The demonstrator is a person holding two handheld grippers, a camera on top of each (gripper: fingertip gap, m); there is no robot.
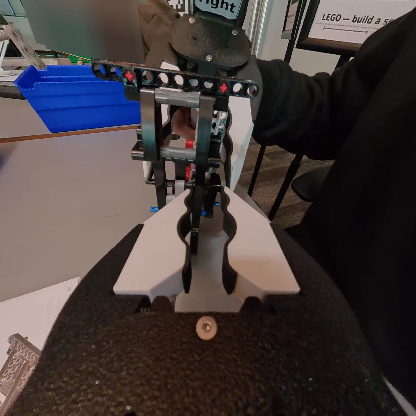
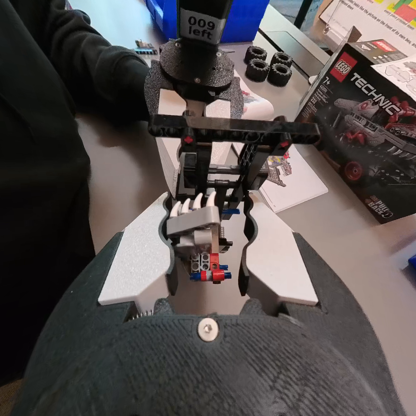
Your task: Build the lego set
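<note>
The partly built lego model (image 1: 180,139), a black frame with grey rods and red and blue pins, was held up off the table between the two grippers, which faced each other. Across one end ran a long black holed beam (image 1: 175,78) bearing two red cross-shaped axle ends. In the right wrist view the near end of the model (image 2: 198,225) showed a grey jaw piece with four white teeth and a small red, grey and blue pin cluster below it. The left gripper (image 1: 206,216) had a thin black beam of the frame between its fingers; whether the pads pressed that beam could not be told. The right gripper (image 2: 206,227) had its jaws set around the toothed end, the left pad against the grey piece, a gap on the other side, so a firm clench could not be confirmed. Dark sleeves (image 1: 337,112) reached in from the side. On the pale table (image 2: 337,258) lay an open instruction booklet (image 2: 292,180), the set's box (image 2: 371,135) and four black tyres (image 2: 267,65) grouped together. A blue bin (image 1: 74,96) stood on the table behind the model.
</note>
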